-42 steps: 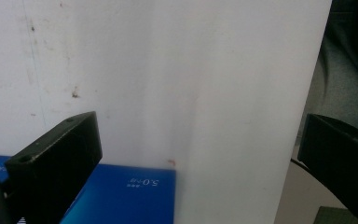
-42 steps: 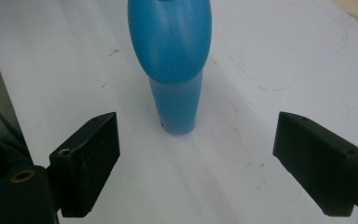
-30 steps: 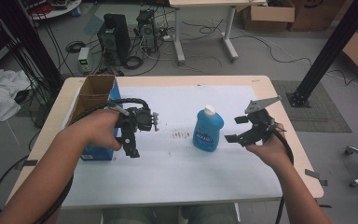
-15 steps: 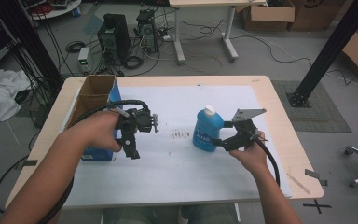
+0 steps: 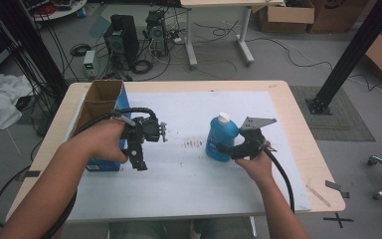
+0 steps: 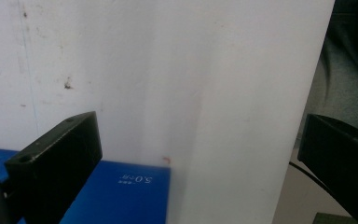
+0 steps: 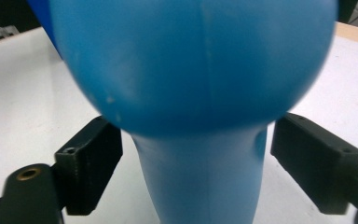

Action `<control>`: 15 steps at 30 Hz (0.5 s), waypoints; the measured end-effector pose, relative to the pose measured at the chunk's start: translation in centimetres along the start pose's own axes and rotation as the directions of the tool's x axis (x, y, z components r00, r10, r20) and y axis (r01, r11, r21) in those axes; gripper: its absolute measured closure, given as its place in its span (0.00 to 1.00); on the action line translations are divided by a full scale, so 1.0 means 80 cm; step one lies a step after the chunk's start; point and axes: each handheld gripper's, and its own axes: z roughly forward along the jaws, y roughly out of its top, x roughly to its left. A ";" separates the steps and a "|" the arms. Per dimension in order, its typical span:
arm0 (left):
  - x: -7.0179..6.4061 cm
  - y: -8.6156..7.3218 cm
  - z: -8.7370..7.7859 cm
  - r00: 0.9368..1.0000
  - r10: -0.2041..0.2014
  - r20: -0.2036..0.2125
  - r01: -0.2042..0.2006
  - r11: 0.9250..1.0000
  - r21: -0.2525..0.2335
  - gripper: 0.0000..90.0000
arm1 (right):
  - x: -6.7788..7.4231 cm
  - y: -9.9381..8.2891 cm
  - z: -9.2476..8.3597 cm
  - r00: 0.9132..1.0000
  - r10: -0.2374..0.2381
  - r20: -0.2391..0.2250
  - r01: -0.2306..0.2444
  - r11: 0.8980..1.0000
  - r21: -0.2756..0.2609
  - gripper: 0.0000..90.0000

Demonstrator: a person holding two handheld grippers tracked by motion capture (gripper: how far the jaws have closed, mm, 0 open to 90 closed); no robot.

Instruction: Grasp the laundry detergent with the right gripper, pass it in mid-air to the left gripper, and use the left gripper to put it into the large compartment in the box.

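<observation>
A blue bottle (image 5: 222,139) with a white cap stands upright on the white sheet (image 5: 179,184) at the table's middle right. My right gripper (image 5: 227,149) reaches it from the right at its lower part. In the right gripper view the bottle's narrow part (image 7: 200,177) sits between the jaws, a thin gap left at each pad. The jaws have just been closing. My left gripper (image 5: 139,160) hovers open over the sheet beside the open cardboard box (image 5: 99,107). Nothing lies between its jaws (image 6: 200,154), and the box's blue side (image 6: 121,196) shows below them.
A brown smudge (image 5: 194,144) marks the sheet between the grippers. The wooden table's edge (image 5: 318,164) lies right of the sheet. On the floor behind are computer towers (image 5: 122,37), cables, another table's legs and a black post (image 5: 348,55).
My right gripper has come left and down from beside the bottle until its jaws stand on both sides of it. The left gripper has stayed in place.
</observation>
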 end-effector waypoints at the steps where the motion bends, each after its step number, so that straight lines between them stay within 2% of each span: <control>1: 0.000 0.000 0.001 1.000 -0.003 -0.001 0.003 1.000 -0.005 0.00 | -0.001 -0.001 0.001 1.000 0.004 -0.003 -0.004 1.000 -0.008 0.23; 15: 0.001 0.001 -0.001 1.000 0.000 -0.007 0.000 1.000 0.000 0.00 | -0.004 -0.004 0.008 1.000 0.009 -0.026 -0.011 0.998 -0.062 0.33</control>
